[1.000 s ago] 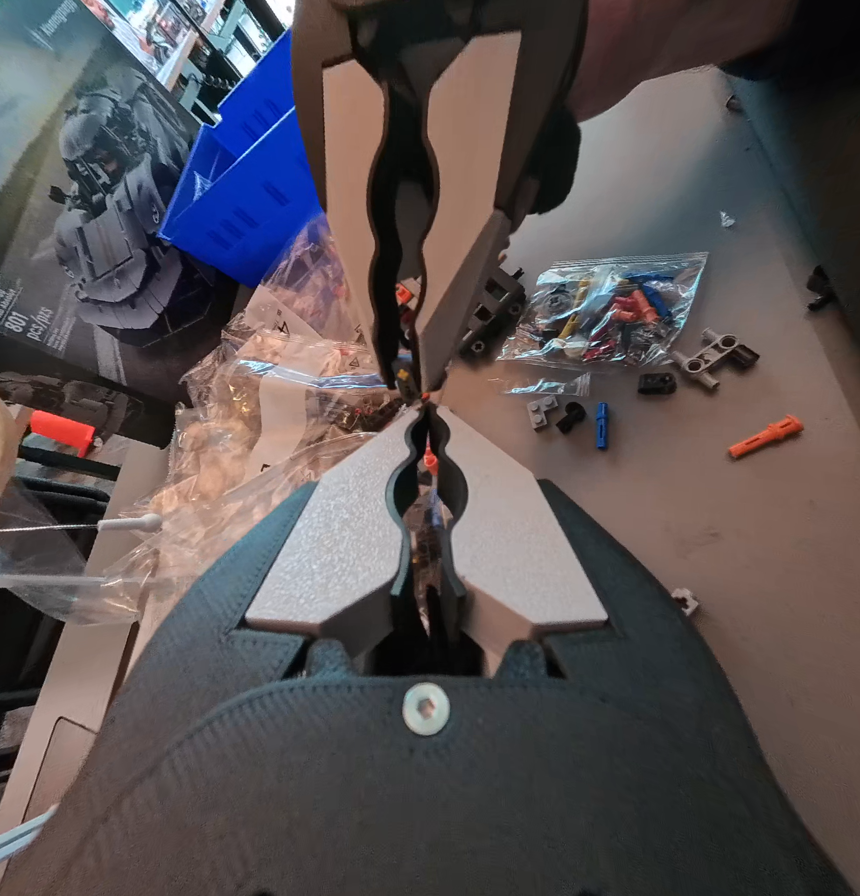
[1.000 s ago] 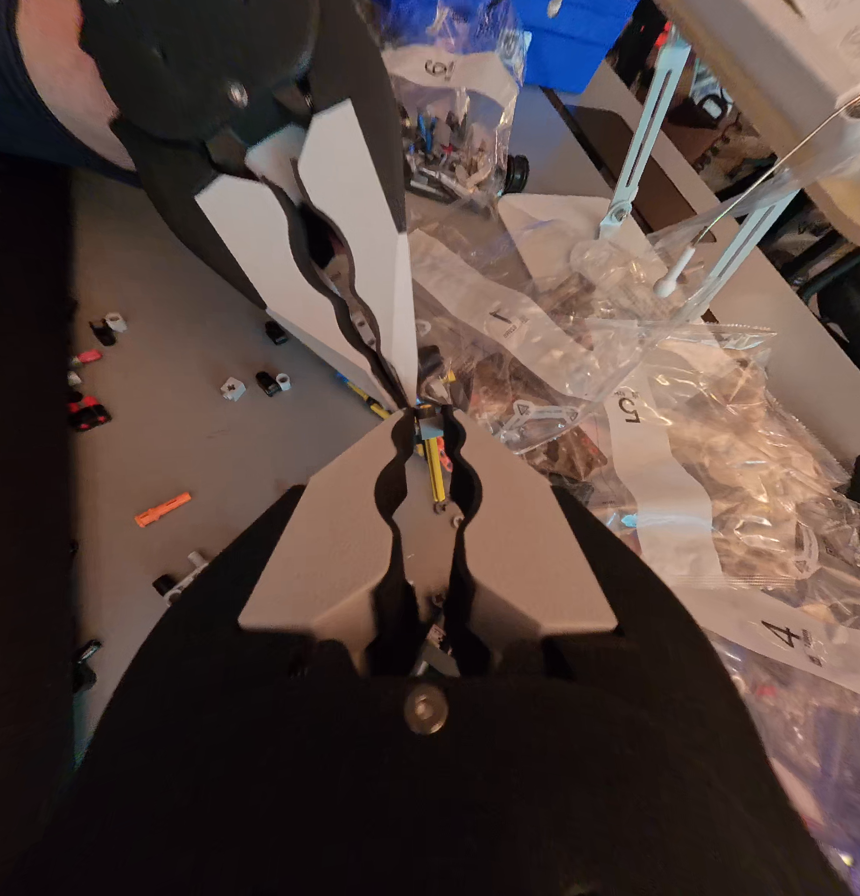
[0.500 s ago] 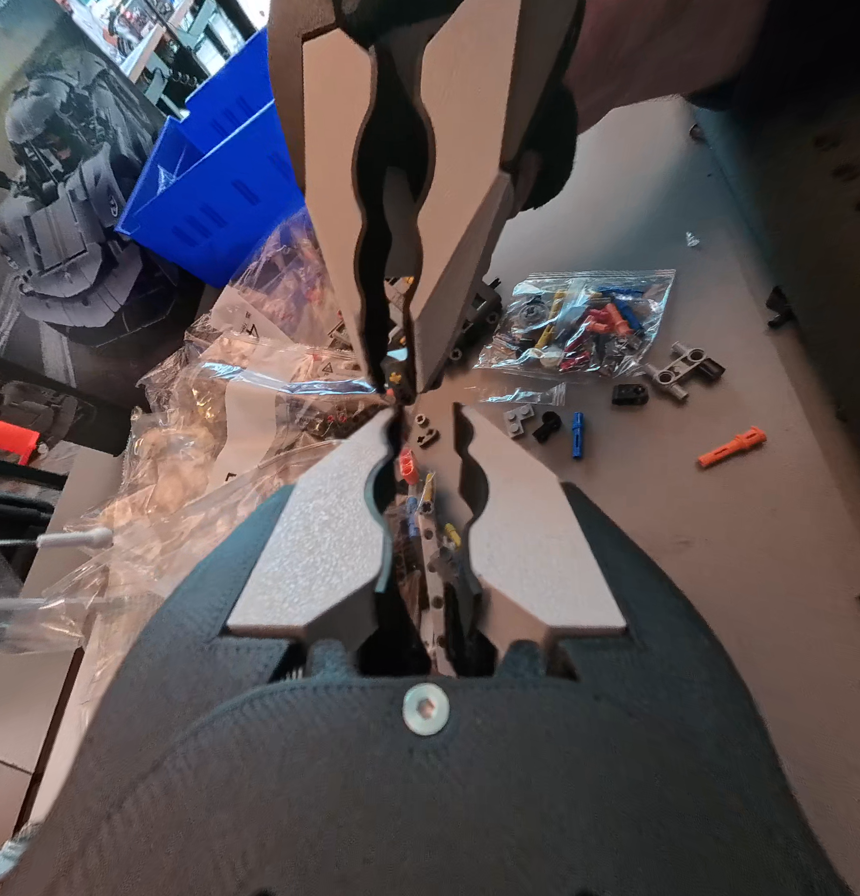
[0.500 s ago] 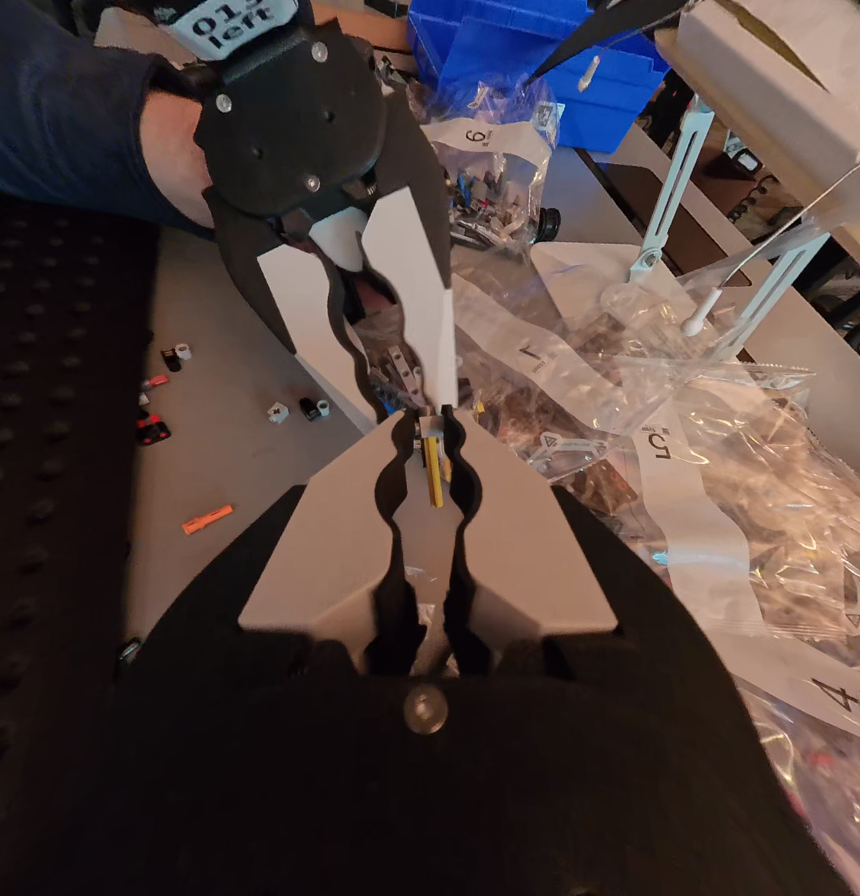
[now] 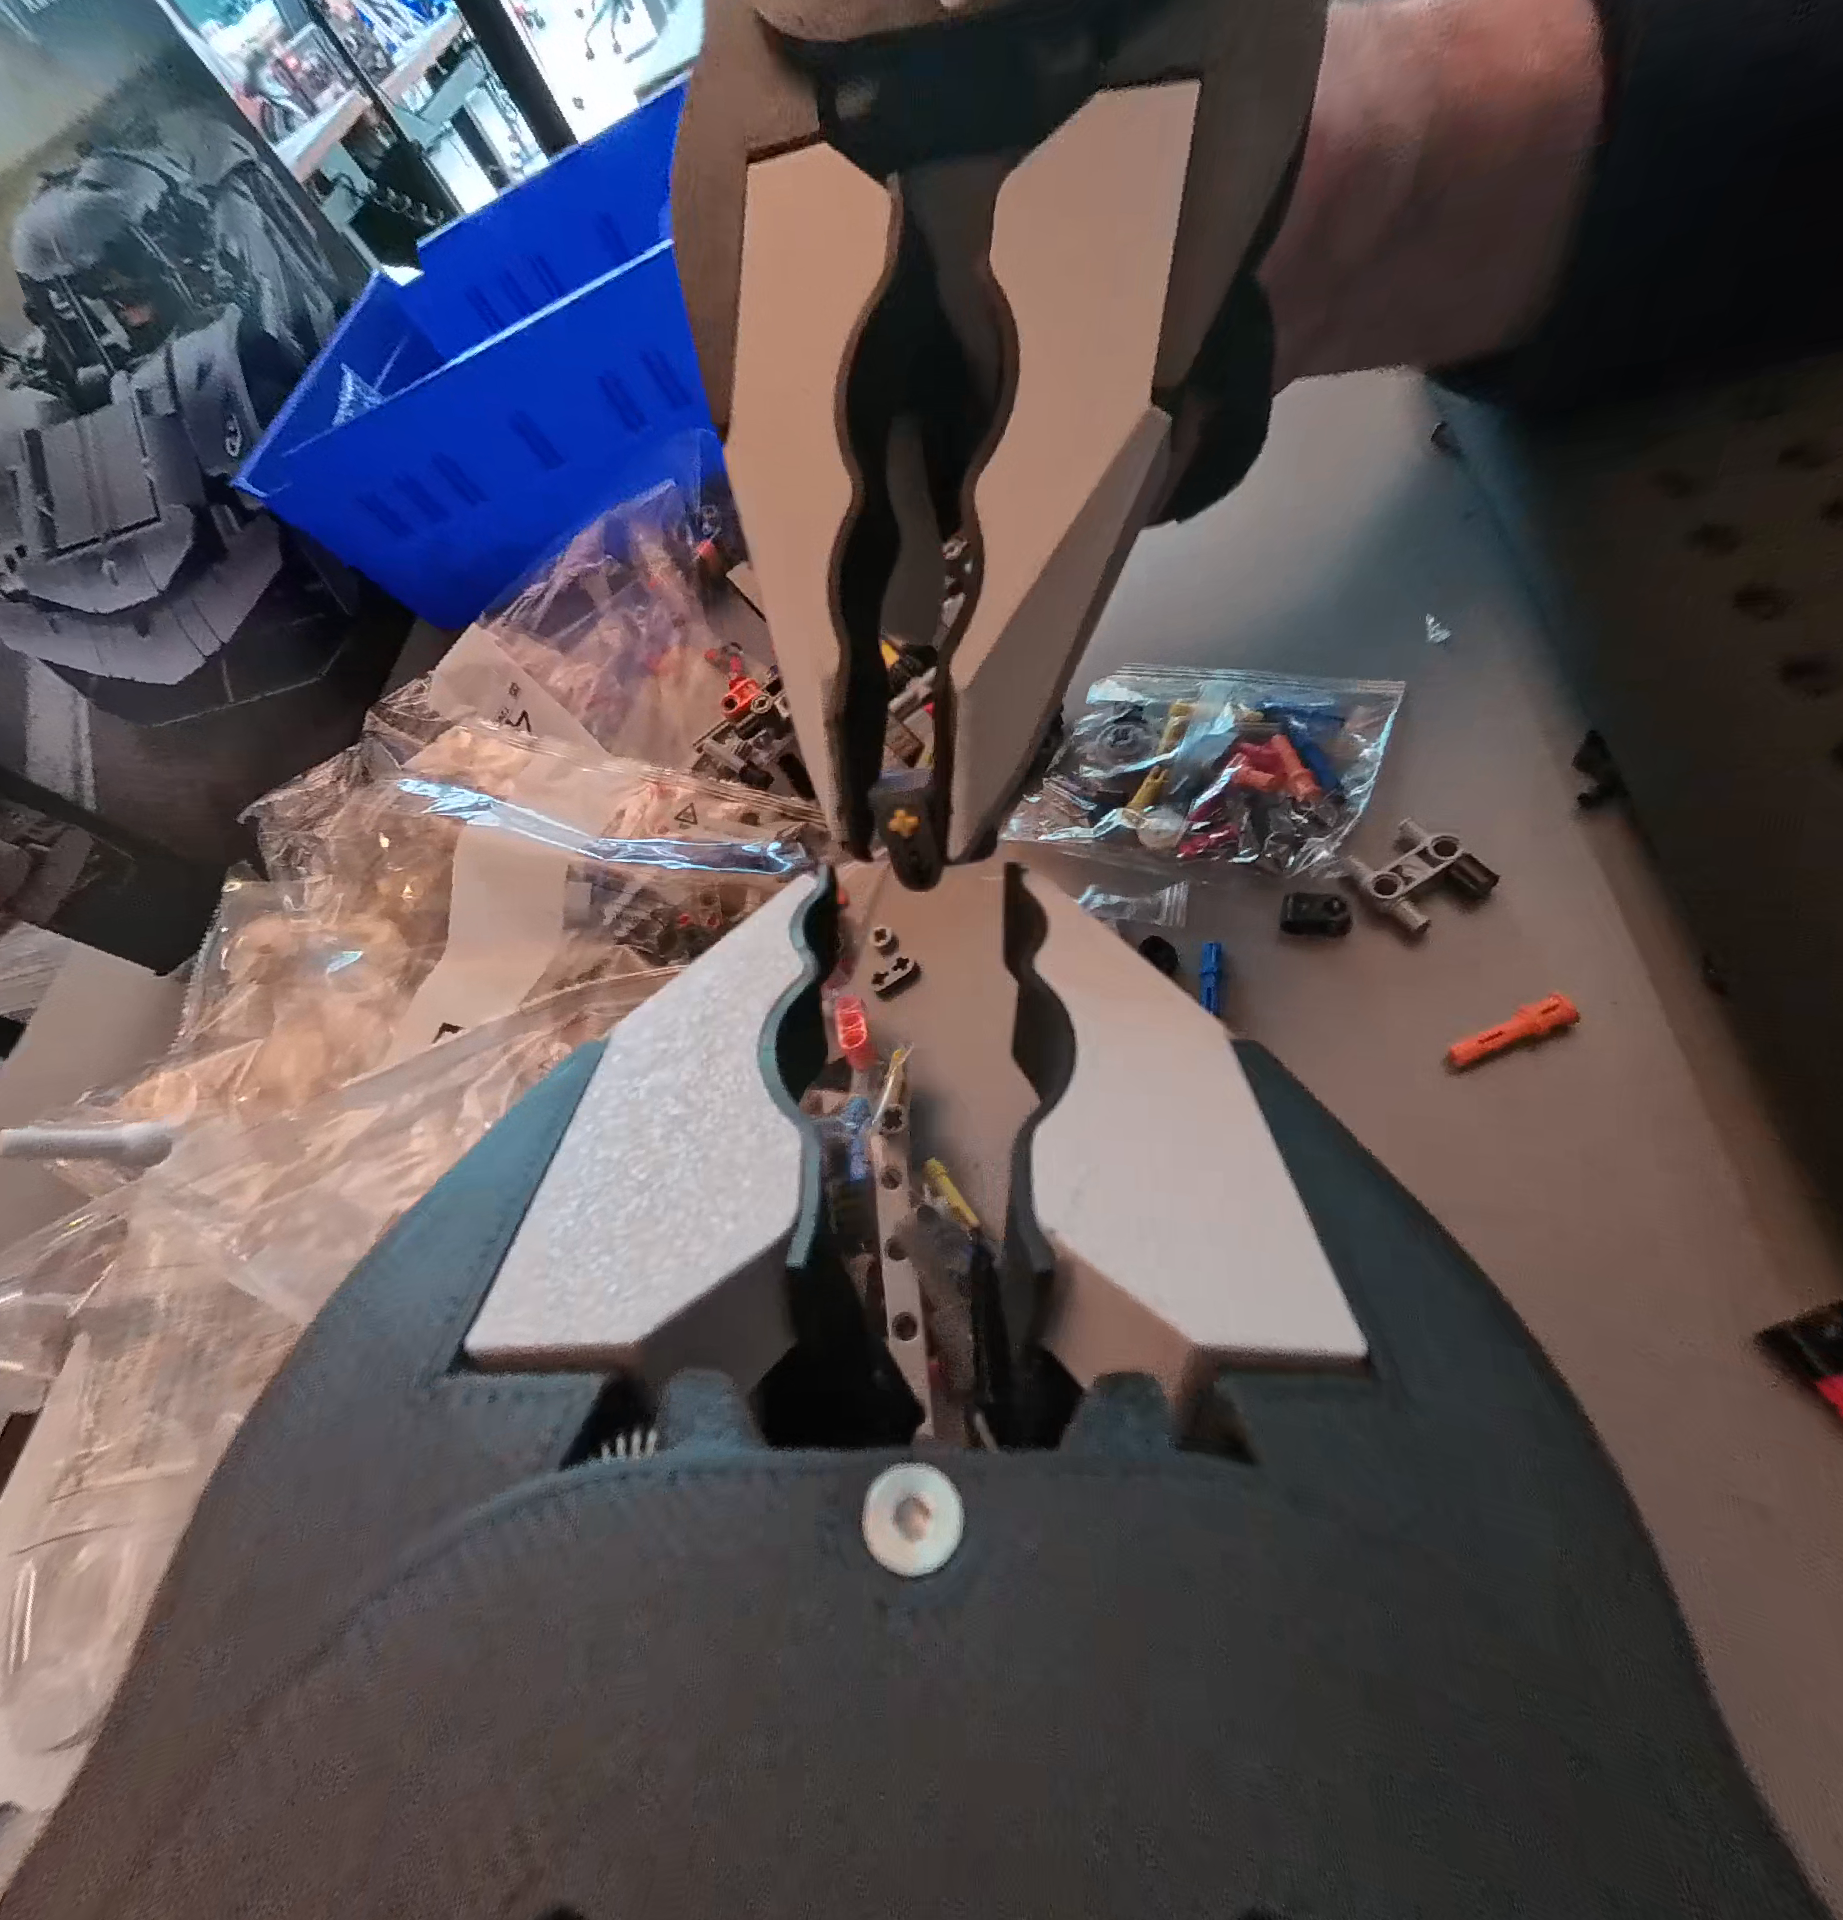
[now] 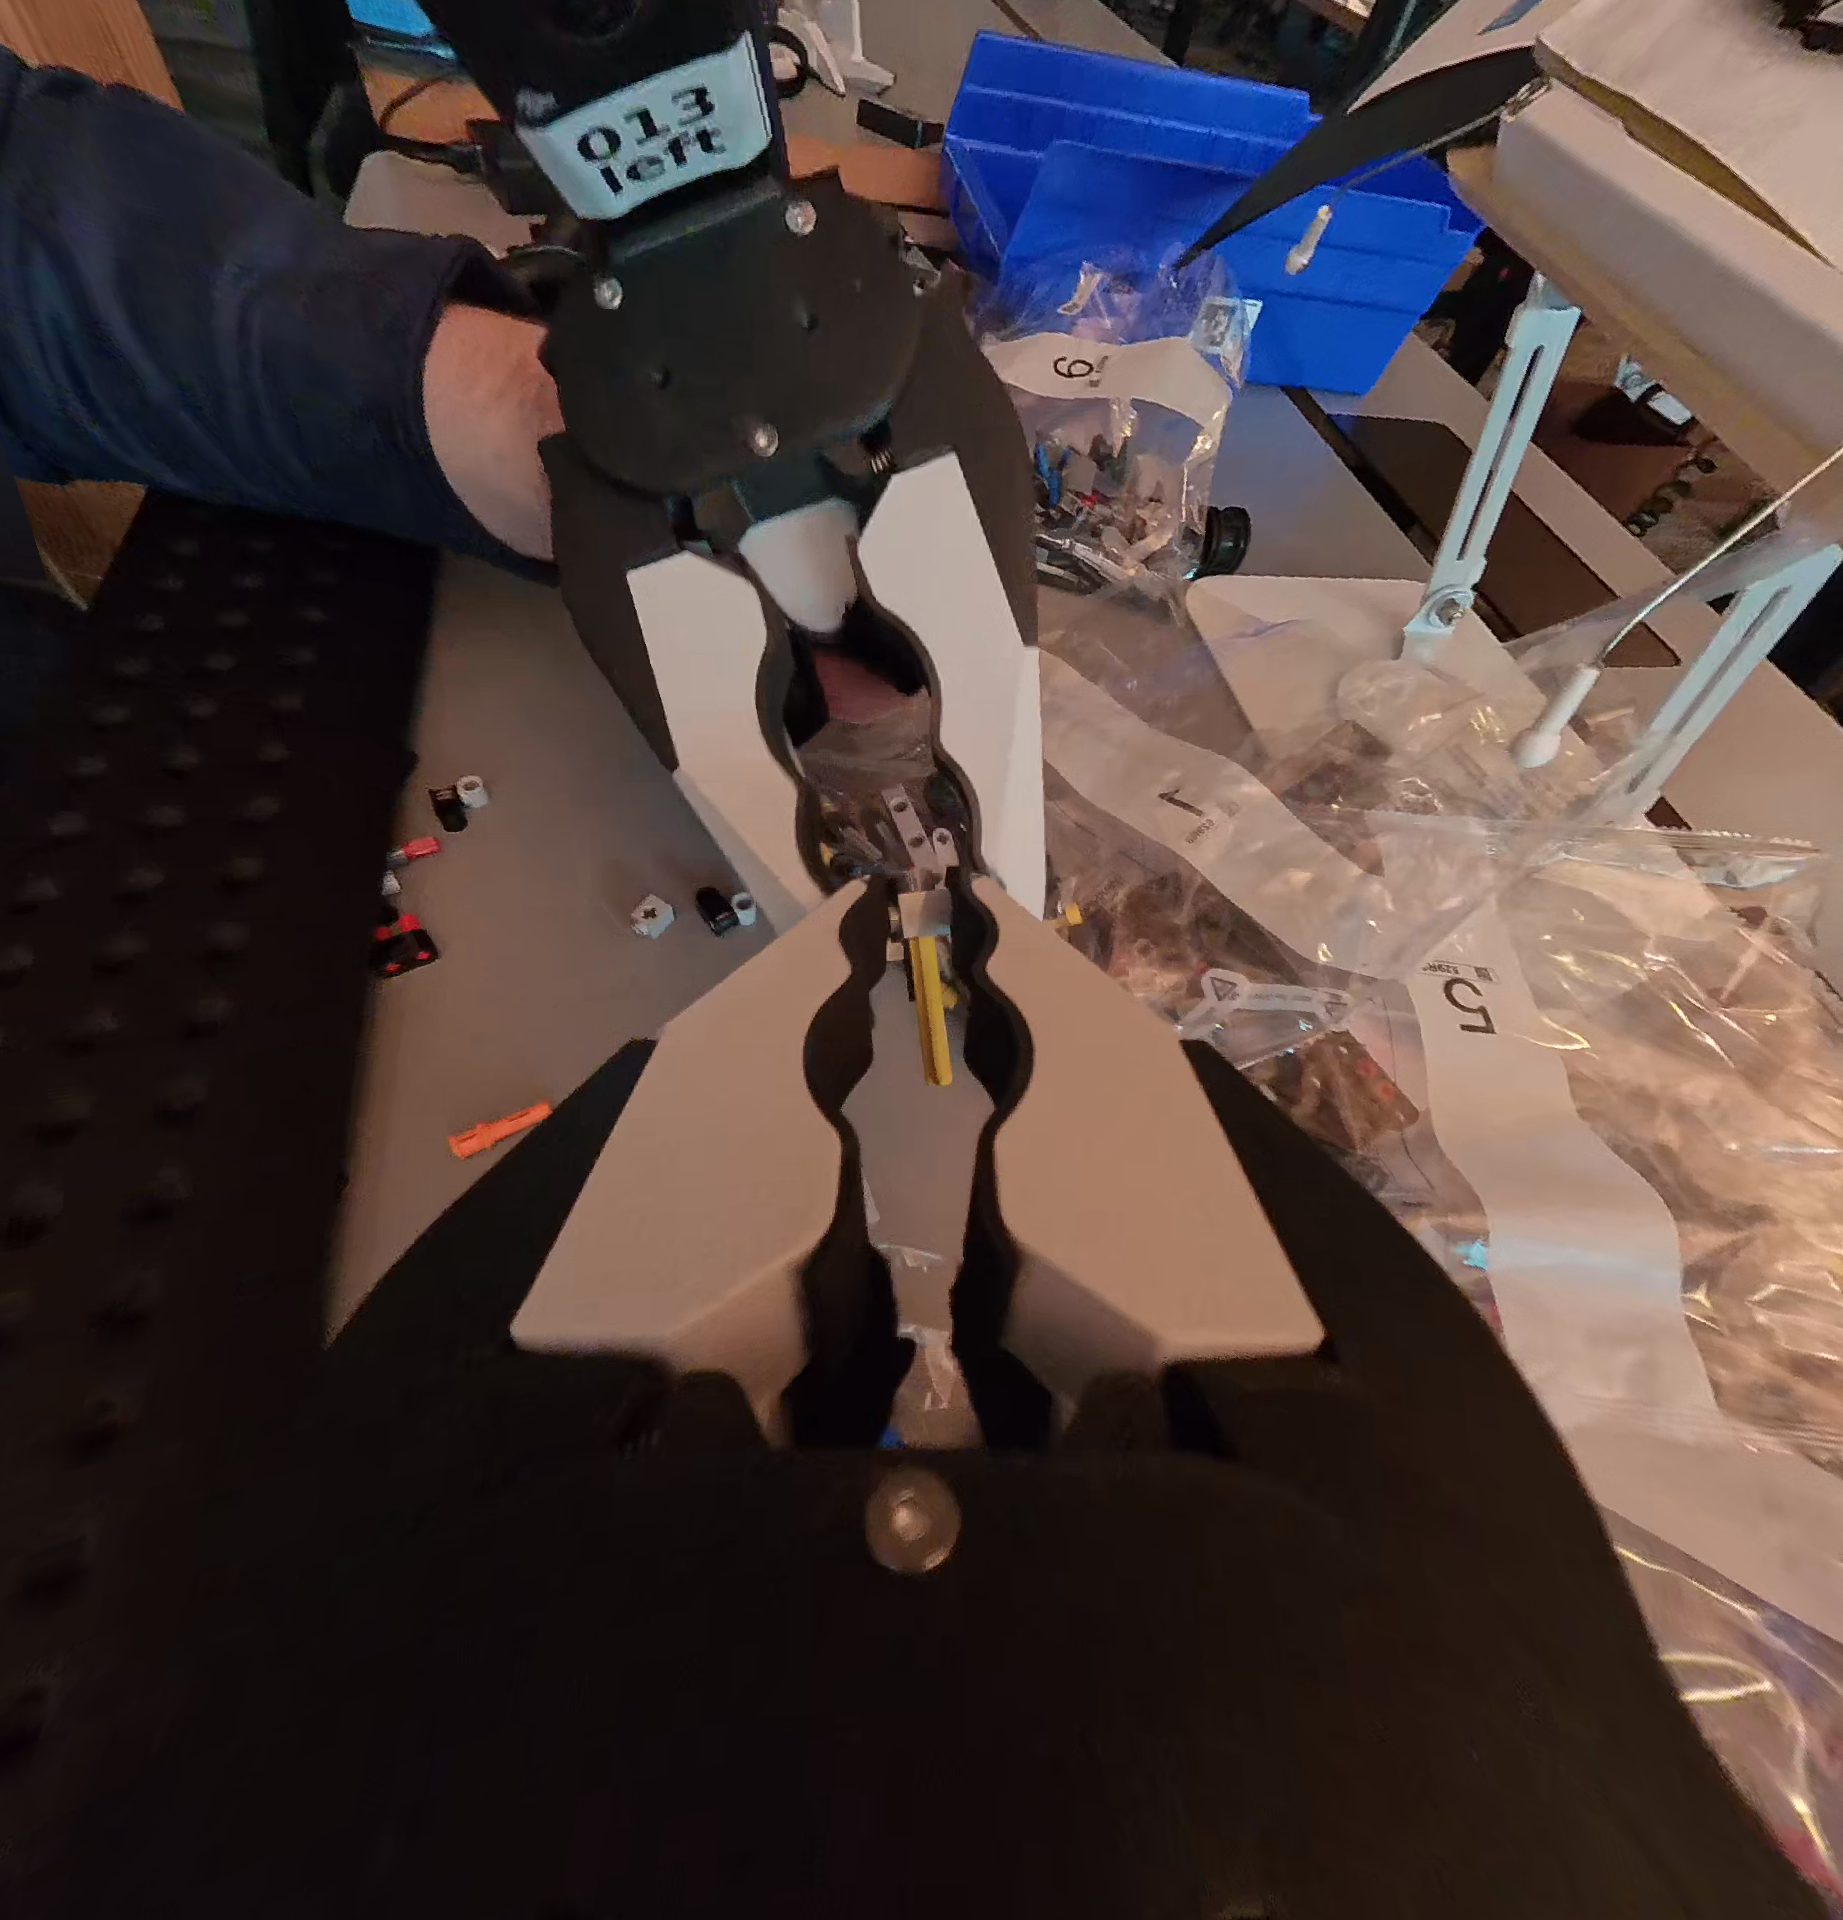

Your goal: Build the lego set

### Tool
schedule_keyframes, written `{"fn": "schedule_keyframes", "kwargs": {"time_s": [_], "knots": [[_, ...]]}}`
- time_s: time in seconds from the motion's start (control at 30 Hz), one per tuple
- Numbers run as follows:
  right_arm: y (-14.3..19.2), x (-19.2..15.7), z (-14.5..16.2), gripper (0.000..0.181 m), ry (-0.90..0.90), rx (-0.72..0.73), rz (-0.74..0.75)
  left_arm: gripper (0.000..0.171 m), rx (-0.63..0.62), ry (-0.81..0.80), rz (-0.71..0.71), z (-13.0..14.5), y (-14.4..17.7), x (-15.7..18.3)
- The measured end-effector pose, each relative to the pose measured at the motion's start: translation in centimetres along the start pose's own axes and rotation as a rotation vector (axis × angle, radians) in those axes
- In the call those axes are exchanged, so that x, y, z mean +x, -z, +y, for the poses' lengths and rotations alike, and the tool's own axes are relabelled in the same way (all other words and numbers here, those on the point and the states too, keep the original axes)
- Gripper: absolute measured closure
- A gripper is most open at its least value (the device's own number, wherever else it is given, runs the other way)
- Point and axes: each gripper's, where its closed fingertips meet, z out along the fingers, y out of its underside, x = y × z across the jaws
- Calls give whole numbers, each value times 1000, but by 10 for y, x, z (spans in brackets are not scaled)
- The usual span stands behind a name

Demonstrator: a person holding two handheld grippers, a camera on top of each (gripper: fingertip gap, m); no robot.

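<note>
Yellow plastic axle with a grey brick connector [image 6: 927, 961] sat pinched at the tips of the right tongs [image 6: 922, 906], raised over the grey tabletop [image 6: 543, 997]; the left tongs [image 5: 919, 883] faced it tip to tip, spread and empty.

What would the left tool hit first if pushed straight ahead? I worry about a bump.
Most likely the right tool, which points back at it almost tip to tip, shut on a small piece with a yellow axle. The left tool is open. Depth between them is unclear.
</note>
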Motion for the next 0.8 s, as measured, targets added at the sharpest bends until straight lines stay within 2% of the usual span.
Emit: {"fn": "schedule_keyframes", "kwargs": {"time_s": [0.07, 0.23, 0.3, 0.67, 0.8], "knots": [[0, -1, 0, 172, -13, 8, -13, 139, -7, -6, 26, 1, -4, 6], [0, -3, -3, 172, -7, 24, -25, 158, 22, 6, 29, -3, -5, 7], [0, -5, -4, 172, -9, 28, -35, 171, 8, -10, 26, 0, -5, 7], [2, -3, -4, 172, -25, 37, -38, 171, 19, -22, 6, -2, -1, 3], [5, 0, -5, 172, -49, 52, -34, 171, 76, 34, 10, -10, 9, -4]]}}
